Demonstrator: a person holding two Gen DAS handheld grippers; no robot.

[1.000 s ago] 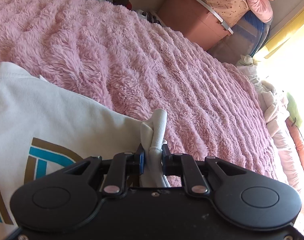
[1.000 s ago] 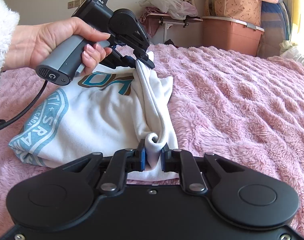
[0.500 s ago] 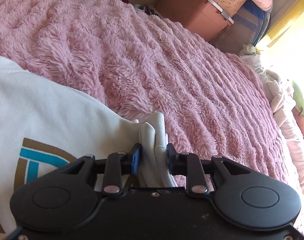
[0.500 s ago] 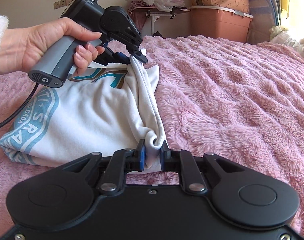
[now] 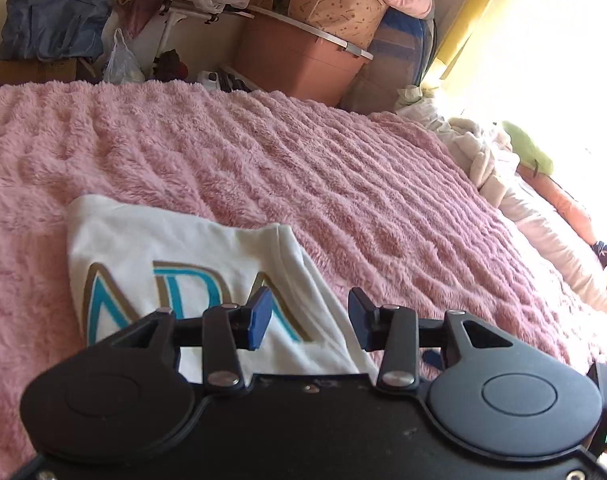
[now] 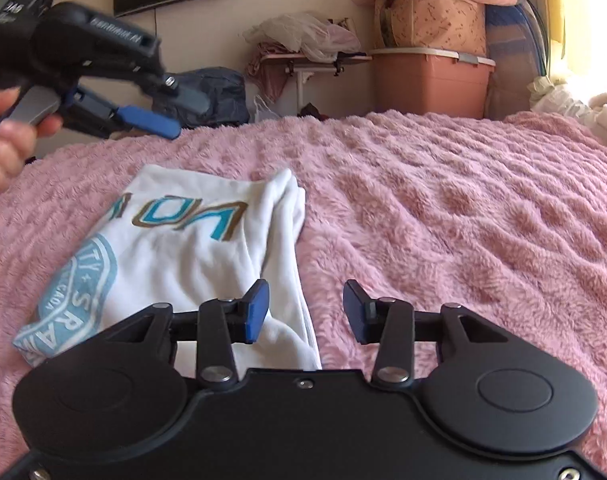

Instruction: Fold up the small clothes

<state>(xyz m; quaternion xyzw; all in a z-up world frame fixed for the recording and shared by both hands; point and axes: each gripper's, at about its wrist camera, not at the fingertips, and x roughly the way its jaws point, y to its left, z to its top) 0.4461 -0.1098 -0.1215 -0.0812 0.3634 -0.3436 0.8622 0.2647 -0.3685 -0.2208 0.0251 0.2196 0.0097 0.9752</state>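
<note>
A white T-shirt (image 6: 175,248) with teal and gold lettering and a teal round print lies folded on the pink fuzzy blanket (image 6: 443,208). It also shows in the left wrist view (image 5: 175,256). My right gripper (image 6: 305,310) is open and empty, just above the shirt's near right edge. My left gripper (image 5: 309,318) is open and empty over the shirt's right edge. In the right wrist view the left gripper (image 6: 143,116) is lifted above the far left of the shirt, held by a hand.
The pink blanket (image 5: 363,184) covers the bed. A pink storage bin (image 6: 427,80) with bags on top and a small cluttered table (image 6: 307,60) stand beyond the far edge. A pile of clothes (image 5: 487,156) lies at the bed's right side.
Both grippers have opened and let go of the shirt's folded edge. Both have lifted and drawn back. The shirt now lies flat on the blanket.
</note>
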